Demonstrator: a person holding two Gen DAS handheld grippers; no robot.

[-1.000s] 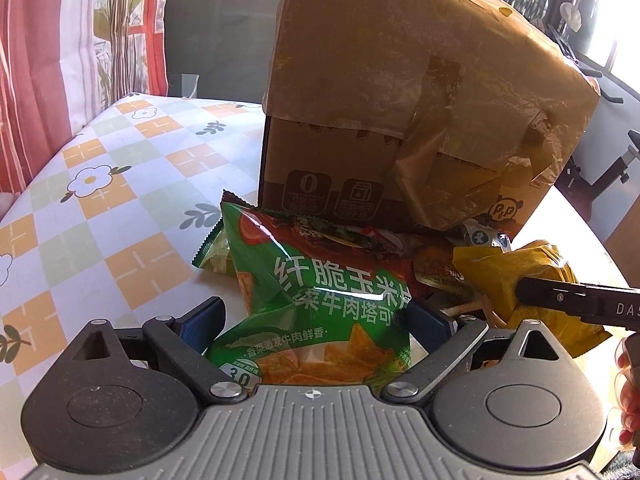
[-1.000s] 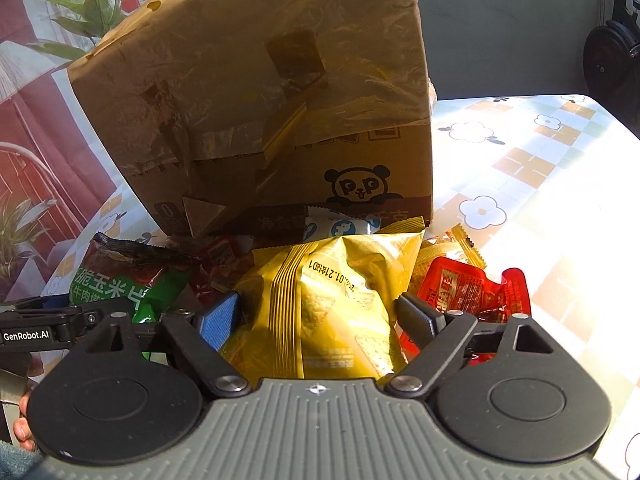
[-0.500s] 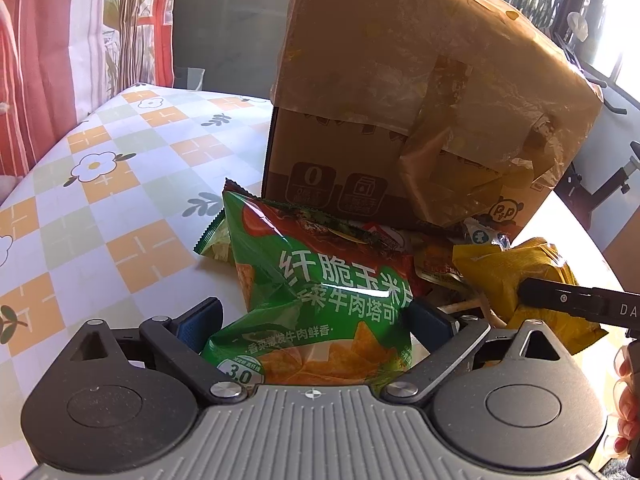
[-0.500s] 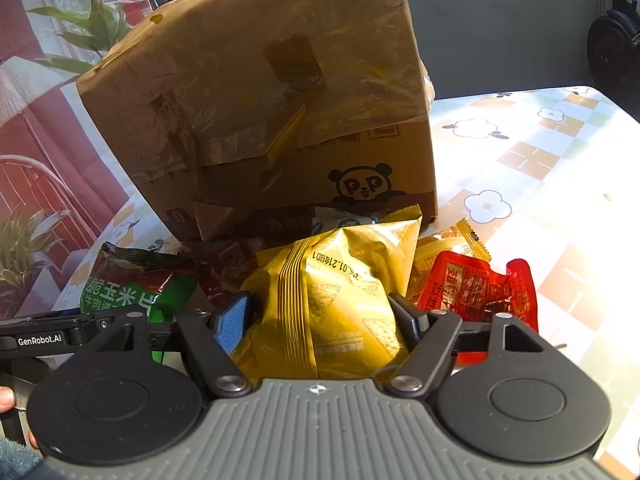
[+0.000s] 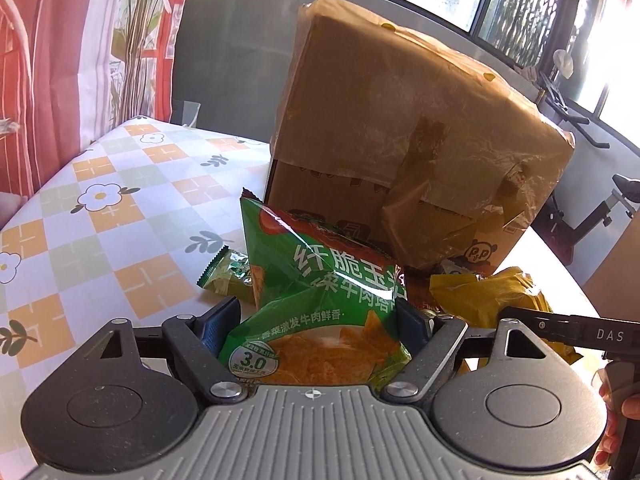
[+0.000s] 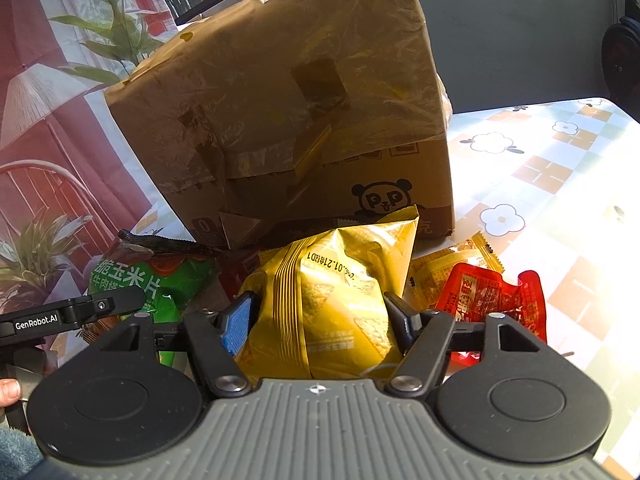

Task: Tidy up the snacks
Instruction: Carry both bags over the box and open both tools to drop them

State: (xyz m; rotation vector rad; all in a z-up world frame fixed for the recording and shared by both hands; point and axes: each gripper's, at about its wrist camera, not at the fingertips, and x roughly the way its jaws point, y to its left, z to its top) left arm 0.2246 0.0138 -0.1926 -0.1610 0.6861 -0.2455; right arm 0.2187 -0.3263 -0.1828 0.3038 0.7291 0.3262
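My left gripper (image 5: 316,316) is shut on a green bag of corn chips (image 5: 320,280) and holds it lifted and tilted in front of a taped cardboard box (image 5: 400,152). My right gripper (image 6: 320,312) is shut on a yellow bag of chips (image 6: 340,288), raised before the same box (image 6: 300,120). The green bag also shows at the left of the right wrist view (image 6: 152,280), and the yellow bag at the right of the left wrist view (image 5: 488,300).
A small green packet (image 5: 228,276) lies on the flowered tablecloth (image 5: 100,220) left of the green bag. A red sachet (image 6: 492,296) and a small yellow packet (image 6: 452,264) lie right of the yellow bag. Curtains hang behind the table.
Both grippers closed on their bags and lifted them. The green bag now stands tilted up off the table and the yellow bag has risen toward the box.
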